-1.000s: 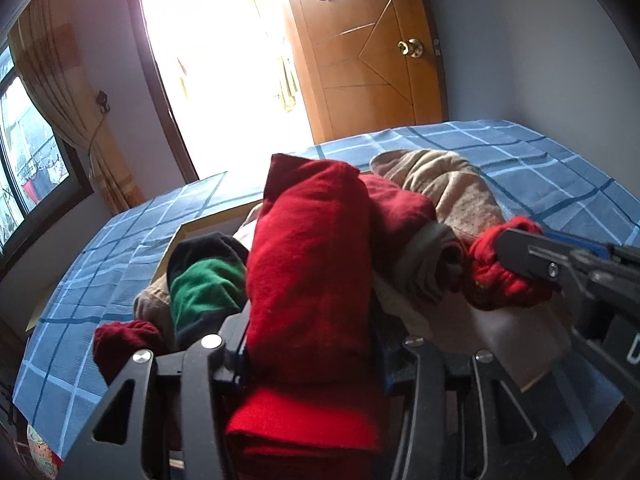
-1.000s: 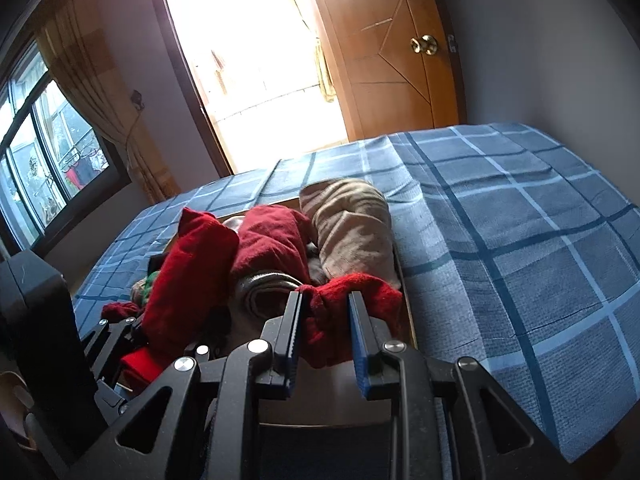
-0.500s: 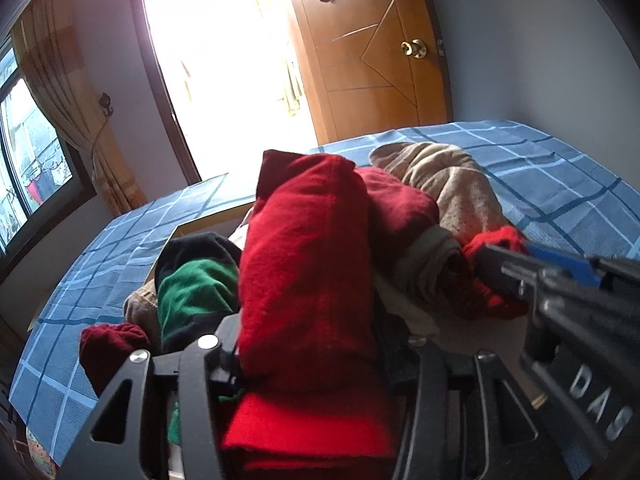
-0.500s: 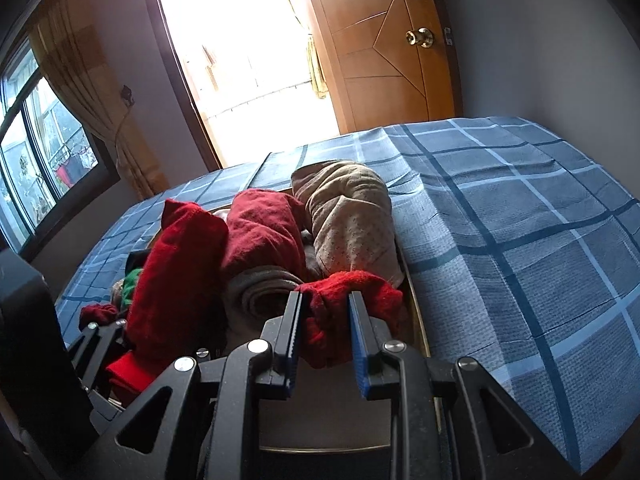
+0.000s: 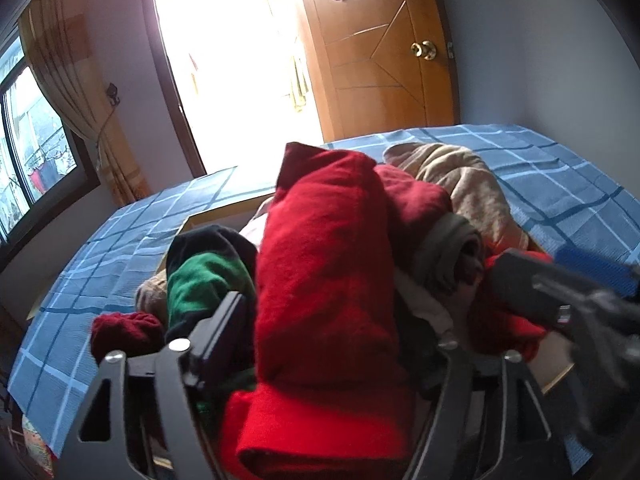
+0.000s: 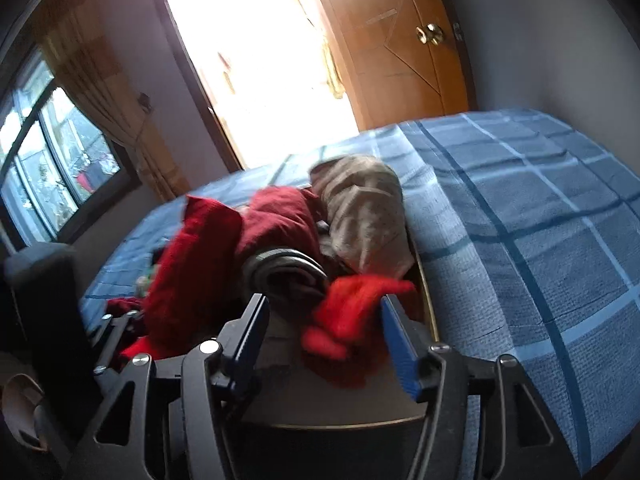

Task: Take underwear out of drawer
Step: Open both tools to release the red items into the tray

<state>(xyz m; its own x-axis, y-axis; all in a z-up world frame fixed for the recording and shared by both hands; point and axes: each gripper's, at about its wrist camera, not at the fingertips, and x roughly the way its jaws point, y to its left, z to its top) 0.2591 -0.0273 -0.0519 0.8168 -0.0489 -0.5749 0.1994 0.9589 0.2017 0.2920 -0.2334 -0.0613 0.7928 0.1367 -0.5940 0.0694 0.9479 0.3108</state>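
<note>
A wooden drawer full of rolled underwear sits on a blue checked bed. My left gripper has a big bright red roll standing between its jaws. The jaws are opening: the left finger stands off the cloth and the right one is hidden behind it. My right gripper is opening too, its blue pads wide apart around a small red piece that lies loose in the drawer's front right corner. The right gripper also shows at the right of the left wrist view.
Also in the drawer are a dark red roll, a beige roll, a grey roll and a green and black one. A dark red bundle lies on the bedsheet. A wooden door stands beyond the bed.
Both grippers' jaws have spread apart. The right gripper has let go of the small red piece it pinched. The left jaw has come off the side of the big red roll.
</note>
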